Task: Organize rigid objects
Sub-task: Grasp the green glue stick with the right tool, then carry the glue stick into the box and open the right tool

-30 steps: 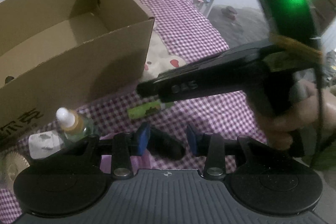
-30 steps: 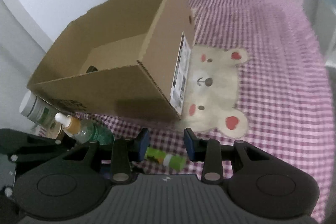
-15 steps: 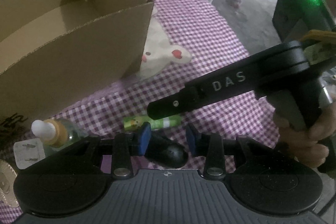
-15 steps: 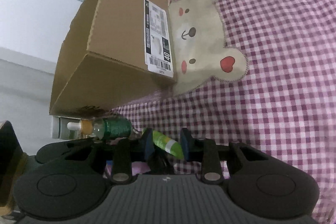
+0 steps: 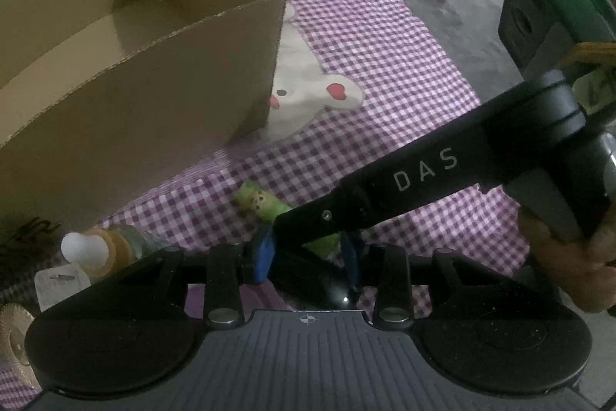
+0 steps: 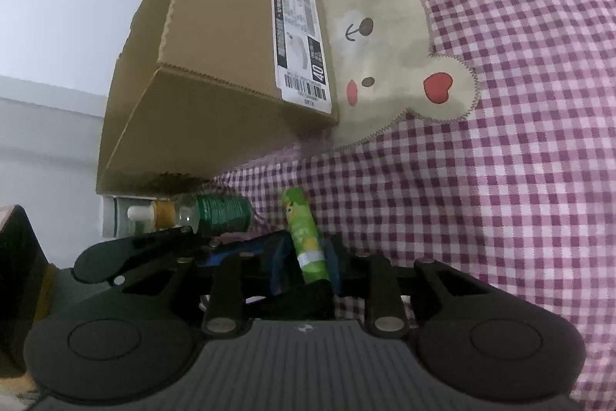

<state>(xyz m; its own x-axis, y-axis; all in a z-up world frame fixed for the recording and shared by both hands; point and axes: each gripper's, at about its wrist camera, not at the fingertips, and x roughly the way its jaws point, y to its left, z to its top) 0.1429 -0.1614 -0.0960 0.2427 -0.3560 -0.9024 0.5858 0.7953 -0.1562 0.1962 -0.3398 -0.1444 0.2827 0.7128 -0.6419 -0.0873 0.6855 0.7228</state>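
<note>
An open brown cardboard box (image 5: 127, 95) sits upright on the purple-and-white checked cloth, a white barcode label (image 6: 300, 33) on one end wall; what shows of its inside is bare. Before it lies a small green cylindrical tube with a cartoon print and a white band (image 6: 306, 237) — on its side, one end pointing toward the box. Just left of the tube lies a clear glass dropper bottle with a green label, amber collar and white tip (image 6: 208, 214), also on its side. A dark glossy rounded object (image 5: 315, 280) sits near the tube — blurred, hard to identify.
</note>
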